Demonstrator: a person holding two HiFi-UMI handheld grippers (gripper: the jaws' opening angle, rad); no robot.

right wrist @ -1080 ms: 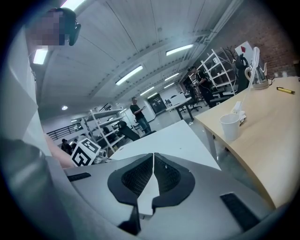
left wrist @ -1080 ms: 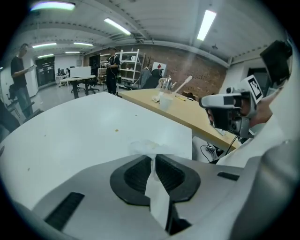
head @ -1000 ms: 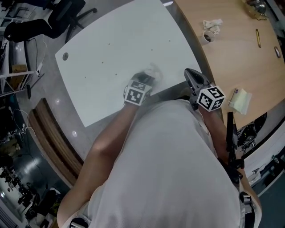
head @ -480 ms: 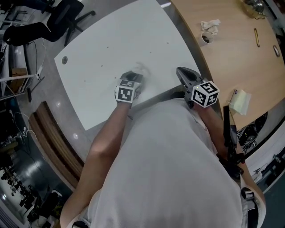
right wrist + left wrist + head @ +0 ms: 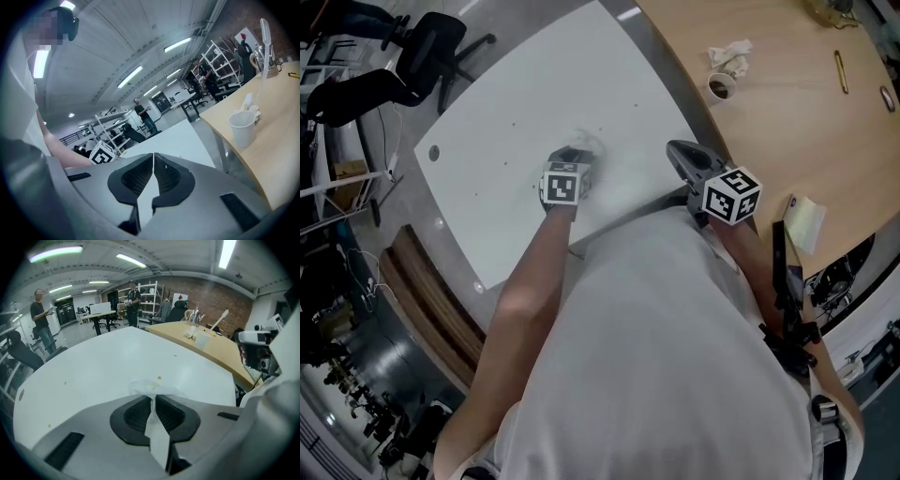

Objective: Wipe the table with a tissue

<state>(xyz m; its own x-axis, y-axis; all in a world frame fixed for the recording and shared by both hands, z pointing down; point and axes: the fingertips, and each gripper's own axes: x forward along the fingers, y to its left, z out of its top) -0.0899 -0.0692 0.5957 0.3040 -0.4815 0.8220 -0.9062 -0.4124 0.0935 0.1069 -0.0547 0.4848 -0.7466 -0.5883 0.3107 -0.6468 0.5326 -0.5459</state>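
Note:
A white tissue (image 5: 151,388) is pinched between the jaws of my left gripper (image 5: 153,398); its loose end lies spread on the white table (image 5: 93,366). In the head view the left gripper (image 5: 577,153) points down onto the white table (image 5: 516,103) near its middle, with the tissue (image 5: 587,142) under its tip. A few small crumbs (image 5: 159,378) dot the surface just beyond the tissue. My right gripper (image 5: 680,149) hovers at the table's right edge, shut with nothing between its jaws; in its own view the right gripper (image 5: 153,155) has its tips touching.
A curved wooden table (image 5: 806,122) lies to the right, with a paper cup (image 5: 719,87), a crumpled tissue (image 5: 727,53), a pen (image 5: 841,71) and yellow sticky notes (image 5: 804,221). An office chair (image 5: 412,56) stands beyond the white table. People (image 5: 41,317) stand far off.
My left gripper has slid left and a little farther across the white table, dragging the tissue with it. The right gripper has shifted slightly left along the table's edge.

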